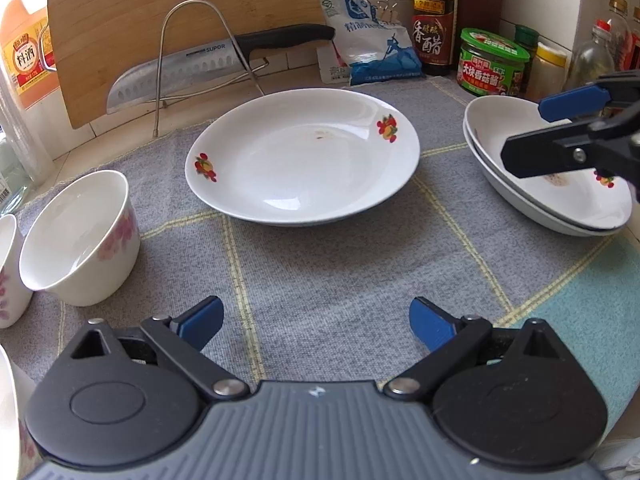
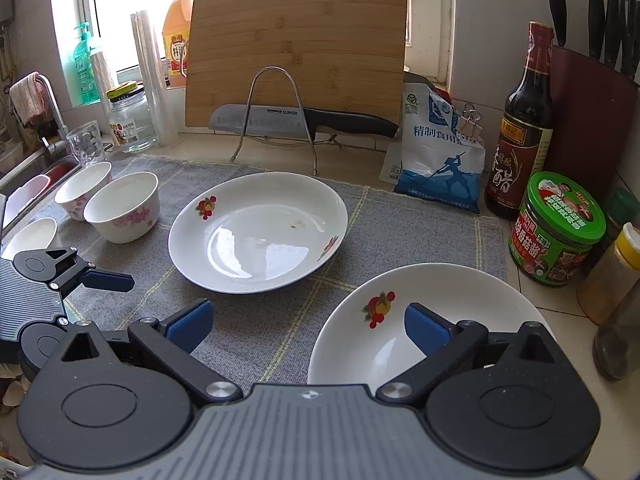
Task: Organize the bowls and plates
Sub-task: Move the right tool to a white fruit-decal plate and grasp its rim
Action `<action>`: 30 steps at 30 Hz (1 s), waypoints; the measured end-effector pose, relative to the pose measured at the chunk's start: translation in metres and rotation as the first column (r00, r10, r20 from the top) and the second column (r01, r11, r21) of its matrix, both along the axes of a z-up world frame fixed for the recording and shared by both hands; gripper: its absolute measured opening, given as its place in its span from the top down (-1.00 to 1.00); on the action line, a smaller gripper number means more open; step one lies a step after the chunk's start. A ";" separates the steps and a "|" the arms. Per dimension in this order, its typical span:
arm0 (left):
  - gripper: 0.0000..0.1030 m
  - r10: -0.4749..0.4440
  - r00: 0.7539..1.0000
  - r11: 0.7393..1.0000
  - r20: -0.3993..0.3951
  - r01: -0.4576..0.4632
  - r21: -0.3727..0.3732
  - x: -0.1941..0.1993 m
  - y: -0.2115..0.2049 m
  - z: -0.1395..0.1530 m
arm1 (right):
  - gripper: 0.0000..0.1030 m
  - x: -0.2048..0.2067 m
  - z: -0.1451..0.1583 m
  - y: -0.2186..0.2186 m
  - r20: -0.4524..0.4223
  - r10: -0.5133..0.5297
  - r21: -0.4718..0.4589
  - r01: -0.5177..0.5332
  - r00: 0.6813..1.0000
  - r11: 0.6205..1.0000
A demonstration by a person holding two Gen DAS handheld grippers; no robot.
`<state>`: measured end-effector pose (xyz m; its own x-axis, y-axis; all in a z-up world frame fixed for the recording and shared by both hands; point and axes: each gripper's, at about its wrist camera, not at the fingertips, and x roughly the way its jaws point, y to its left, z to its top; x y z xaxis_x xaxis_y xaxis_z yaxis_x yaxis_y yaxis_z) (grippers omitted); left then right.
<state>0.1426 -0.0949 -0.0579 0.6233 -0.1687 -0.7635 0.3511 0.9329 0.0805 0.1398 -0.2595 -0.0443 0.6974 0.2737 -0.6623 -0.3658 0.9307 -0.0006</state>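
Observation:
A white plate with fruit prints (image 1: 304, 160) (image 2: 260, 232) lies alone on the grey cloth mat (image 1: 340, 280). Two more such plates are stacked at the right (image 1: 560, 200) (image 2: 384, 340). White bowls with pink flowers (image 1: 80, 236) (image 2: 124, 206) stand at the left; a second bowl (image 2: 82, 190) and a third (image 2: 30, 236) stand beside it. My left gripper (image 1: 316, 326) is open and empty above the mat, in front of the lone plate. My right gripper (image 2: 308, 326) is open and empty over the near-left rim of the stack; it also shows in the left wrist view (image 1: 536, 132).
A cutting board (image 2: 296, 52) and a knife (image 2: 296, 120) in a wire rack stand behind the mat. A salt bag (image 2: 436, 160), vinegar bottle (image 2: 520, 136), green jar (image 2: 556, 228) and spice bottles line the right. A sink (image 2: 24, 168), glass and jar are at the left.

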 end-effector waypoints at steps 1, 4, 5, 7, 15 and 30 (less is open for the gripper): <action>-0.92 0.000 1.000 1.000 0.001 0.000 -0.009 0.004 0.002 -0.001 | -1.00 -0.001 0.002 0.002 0.002 -0.003 -0.004 0.003 1.000 1.000; -0.92 -0.006 1.000 0.999 0.004 0.006 -0.045 0.019 0.004 -0.005 | -1.00 -0.002 0.005 0.005 0.004 -0.013 -0.019 0.013 1.000 1.000; -0.92 -0.009 1.000 0.999 0.004 0.009 -0.051 0.024 0.004 -0.006 | -1.00 -0.001 0.006 0.006 0.003 -0.029 -0.029 0.029 1.000 0.999; -0.95 -0.025 1.000 0.997 0.000 0.025 -0.072 0.031 0.004 -0.009 | -1.00 0.000 0.007 0.008 -0.005 -0.049 -0.038 0.049 0.999 0.998; -1.00 -0.082 0.996 0.993 0.023 0.083 -0.081 0.046 0.004 -0.012 | -1.00 0.019 0.008 0.019 -0.035 -0.044 -0.070 0.042 0.998 0.997; -1.00 -0.071 0.996 0.993 0.055 0.076 -0.093 0.055 0.004 -0.014 | -1.00 0.100 -0.004 0.044 -0.139 0.111 -0.107 -0.127 0.984 0.986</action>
